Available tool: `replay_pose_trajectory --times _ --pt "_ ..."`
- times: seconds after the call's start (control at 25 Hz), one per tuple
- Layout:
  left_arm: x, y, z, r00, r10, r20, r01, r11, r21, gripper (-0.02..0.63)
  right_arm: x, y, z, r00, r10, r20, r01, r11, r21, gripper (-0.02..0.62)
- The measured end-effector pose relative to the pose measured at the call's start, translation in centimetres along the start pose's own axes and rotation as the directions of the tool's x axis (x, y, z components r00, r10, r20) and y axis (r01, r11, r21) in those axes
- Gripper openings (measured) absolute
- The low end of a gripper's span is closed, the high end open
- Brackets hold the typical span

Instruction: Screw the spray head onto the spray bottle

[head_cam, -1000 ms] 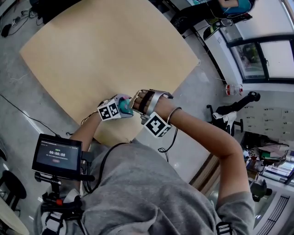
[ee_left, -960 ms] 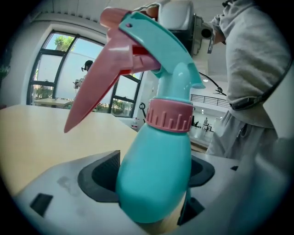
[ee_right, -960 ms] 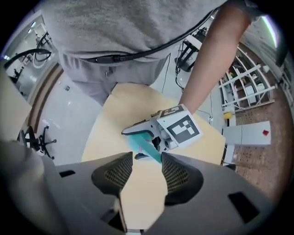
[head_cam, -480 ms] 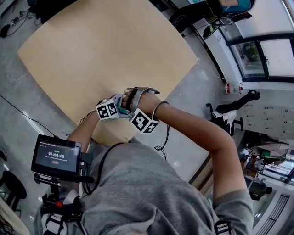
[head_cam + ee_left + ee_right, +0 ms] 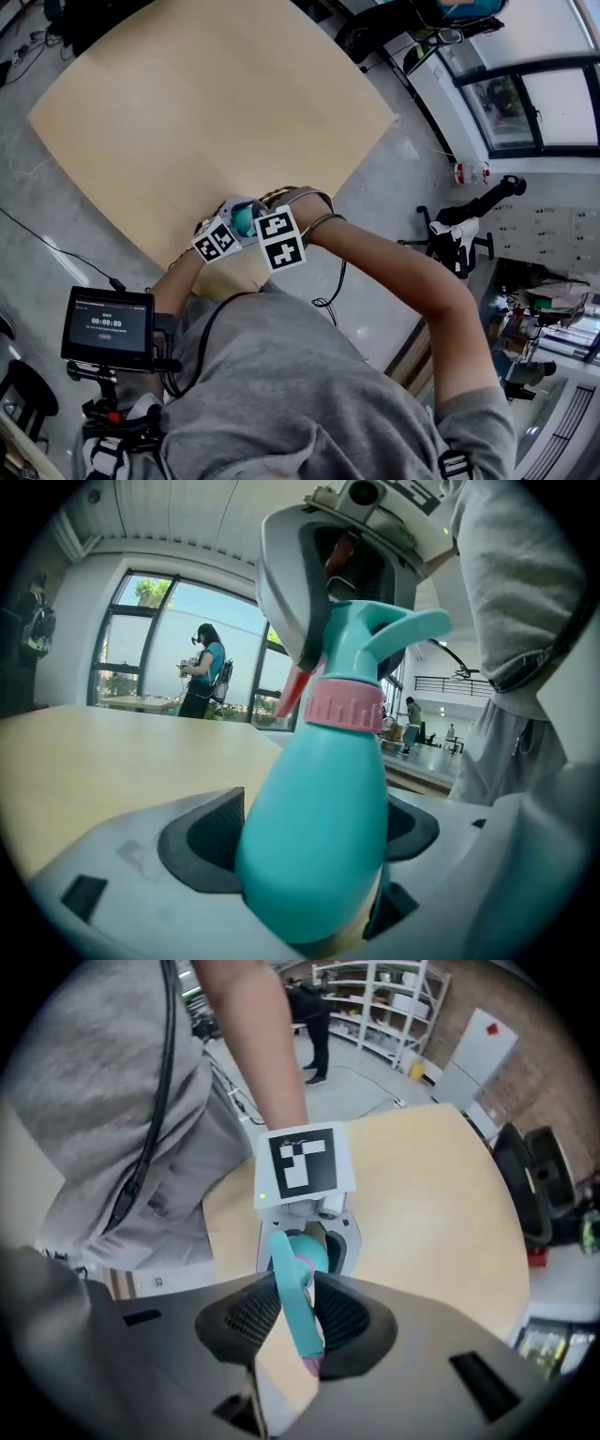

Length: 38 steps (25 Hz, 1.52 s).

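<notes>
The L gripper (image 5: pixel 311 855) pointed nearly level over the near edge of the table (image 5: pixel 178 112). Its jaws were clamped on the lower body of the teal spray bottle (image 5: pixel 319 789), w/ a dark pad tight on each side. The bottle stood approx. upright, leaning a little. Whether its base touched the tabletop could not be told. On its neck sat the pink collar (image 5: pixel 345 705), and above that the teal spray head (image 5: pixel 375 635), so the head was already in place on the bottle.

The R gripper (image 5: pixel 298 1321) stood straight above, pointing down. Its jaws had just been closing, and the spray head was btw. them. In the right gripper view both ribbed pads pressed on the narrow teal top of the head.

In the head view the two grippers were close together, side by side, just in front of the person's grey shirt (image 5: pixel 309 394). How far the collar was screwed down could not be told.
</notes>
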<state>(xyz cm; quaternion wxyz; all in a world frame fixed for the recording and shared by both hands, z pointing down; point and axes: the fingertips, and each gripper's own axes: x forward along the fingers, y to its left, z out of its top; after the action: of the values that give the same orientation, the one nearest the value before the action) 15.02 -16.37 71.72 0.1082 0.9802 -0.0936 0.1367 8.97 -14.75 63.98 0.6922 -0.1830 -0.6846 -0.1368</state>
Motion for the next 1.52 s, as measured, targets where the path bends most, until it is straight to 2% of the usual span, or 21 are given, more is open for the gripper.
replay_pose_trajectory --times 0.12,0.24,0.36,0.48,0.64,0.72,0.8,0.88,0.92,1.0,1.08,1.16,1.32,1.52 --pt "0.3 0.3 -0.3 0.997 0.083 0.004 -0.083 0.996 -0.009 0.383 0.1 0.0 -0.4 1.000 0.029 -0.009 -0.026 0.978 0.205 0.109" --pt "0.4 0.8 -0.3 0.984 0.178 0.003 -0.178 0.984 -0.010 0.383 0.2 -0.2 -0.6 0.998 0.055 -0.018 -0.045 0.926 0.374 0.109" --pt "0.5 1.2 -0.5 0.969 0.246 -0.020 -0.246 0.969 0.011 0.383 0.3 -0.2 -0.7 0.998 0.064 -0.027 -0.044 0.882 0.469 0.110" --pt "0.4 1.4 -0.7 0.960 0.279 -0.028 -0.279 0.960 0.012 0.383 0.3 -0.4 -0.6 0.998 0.052 -0.025 -0.033 0.870 0.492 0.112" --pt "0.5 1.8 -0.6 0.964 0.266 -0.018 -0.266 0.964 -0.010 0.383 -0.2 -1.0 -0.4 1.000 -0.021 -0.004 0.021 0.913 0.407 0.112" --pt "0.6 1.8 -0.6 0.969 0.245 -0.017 -0.245 0.969 -0.019 0.383 -0.7 -1.0 -0.2 0.998 -0.062 0.003 0.058 0.951 0.302 0.114" --pt "0.8 1.8 -0.7 0.977 0.213 -0.019 -0.213 0.977 -0.022 0.383 -1.2 -1.2 0.1 0.991 -0.132 -0.009 0.132 0.981 0.139 0.131" --pt "0.8 1.7 -0.8 0.984 0.176 -0.022 -0.177 0.984 -0.021 0.383 -0.9 -1.4 0.4 0.981 -0.194 -0.020 0.194 0.981 -0.002 0.138" --pt "0.8 1.7 -0.9 0.987 0.162 -0.023 -0.162 0.986 -0.021 0.383 -0.4 -1.3 0.5 0.979 -0.204 -0.025 0.203 0.978 -0.041 0.138" --pt "0.7 1.6 -0.9 0.989 0.143 -0.022 -0.143 0.989 -0.022 0.383 0.3 -1.1 0.6 0.981 -0.194 -0.023 0.192 0.980 -0.047 0.133" --pt "0.7 1.5 -0.9 0.990 0.138 -0.024 -0.138 0.990 -0.013 0.383 0.3 -1.0 0.6 0.984 -0.176 0.003 0.176 0.983 0.044 0.108" --pt "0.7 1.4 -0.8 0.989 0.145 -0.026 -0.145 0.989 0.000 0.383 0.1 -1.0 0.4 0.986 -0.161 0.040 0.152 0.972 0.178 0.101" --pt "0.8 1.2 -0.9 0.986 0.166 -0.032 -0.166 0.986 0.022 0.383 0.3 -0.9 0.0 0.991 -0.108 0.083 0.063 0.905 0.420 0.095" --pt "0.8 1.0 -1.3 0.977 0.207 -0.051 -0.204 0.977 0.063 0.383 0.4 -0.7 0.1 0.993 -0.077 0.084 0.018 0.835 0.550 0.095"
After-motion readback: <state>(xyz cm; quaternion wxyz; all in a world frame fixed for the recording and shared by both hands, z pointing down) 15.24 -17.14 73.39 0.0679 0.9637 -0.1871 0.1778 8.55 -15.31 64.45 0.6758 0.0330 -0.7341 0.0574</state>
